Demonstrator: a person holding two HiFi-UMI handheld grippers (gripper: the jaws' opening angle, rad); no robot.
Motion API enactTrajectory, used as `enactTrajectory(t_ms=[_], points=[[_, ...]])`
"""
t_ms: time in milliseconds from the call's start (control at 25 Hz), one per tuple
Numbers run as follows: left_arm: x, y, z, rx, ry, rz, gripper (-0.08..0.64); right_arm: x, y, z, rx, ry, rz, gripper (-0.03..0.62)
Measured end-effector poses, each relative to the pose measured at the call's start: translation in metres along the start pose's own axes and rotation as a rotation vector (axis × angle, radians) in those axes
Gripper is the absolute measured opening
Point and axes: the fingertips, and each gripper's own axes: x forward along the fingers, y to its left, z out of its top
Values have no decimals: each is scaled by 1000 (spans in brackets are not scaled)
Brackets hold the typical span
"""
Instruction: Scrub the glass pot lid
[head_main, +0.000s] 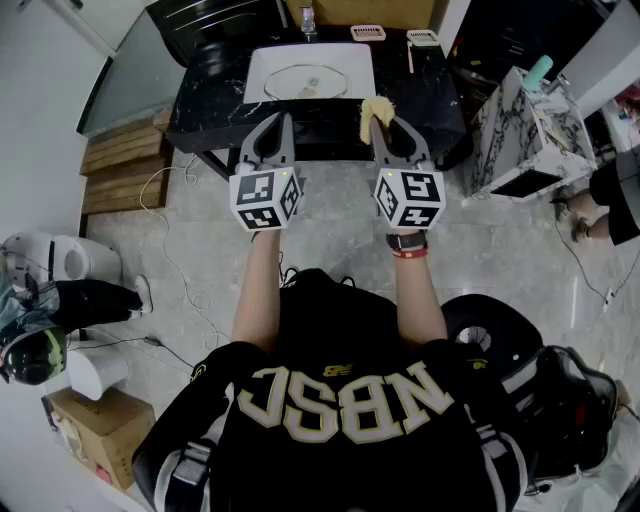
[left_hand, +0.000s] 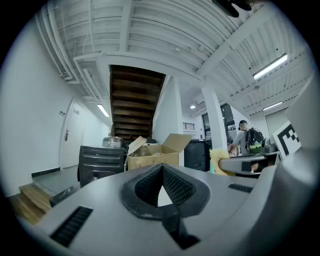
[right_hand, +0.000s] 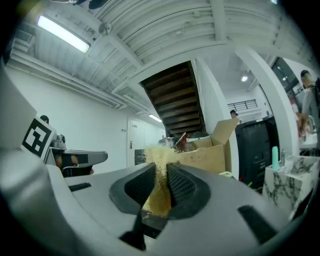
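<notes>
The glass pot lid (head_main: 306, 82) lies flat in a white sink basin (head_main: 262, 62) set in a black marble counter, in the head view. Both grippers are held level in front of the counter, short of the sink. My left gripper (head_main: 277, 122) is shut with nothing between its jaws; its tips meet in the left gripper view (left_hand: 161, 170). My right gripper (head_main: 379, 117) is shut on a yellow scrub pad (head_main: 375, 107), whose frayed fibres stick out above the jaws (right_hand: 159, 159).
A black counter (head_main: 432, 100) holds the sink, with a faucet (head_main: 307, 20) and small dishes behind it. A marble-patterned cabinet (head_main: 520, 140) stands to the right, wooden steps (head_main: 120, 165) to the left. A cardboard box (left_hand: 152, 155) and black bins sit beyond.
</notes>
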Motion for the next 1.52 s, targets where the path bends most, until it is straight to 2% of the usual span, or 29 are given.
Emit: enactTrajectory(t_ms=[440,680,840,1240,1440,1520], points=[[16,4,-29,-56,34,34,14,19,-13,-21,78,0,44,72],[54,28,-44,-82,53,44,14,60,-15,-29,75,22,67,72],[88,44,-51,-118,38,14,14,97,-20,-36,66,47,73,74],[192,128,-79,-119,155,2,17,231,-19,-45,59,120,109,75],[224,177,-108,-140,220,9,18,291,-10,-63,47,169,124,75],[229,194,-124,-159,260,12,44,306,-8,-74,53,193,125,75]])
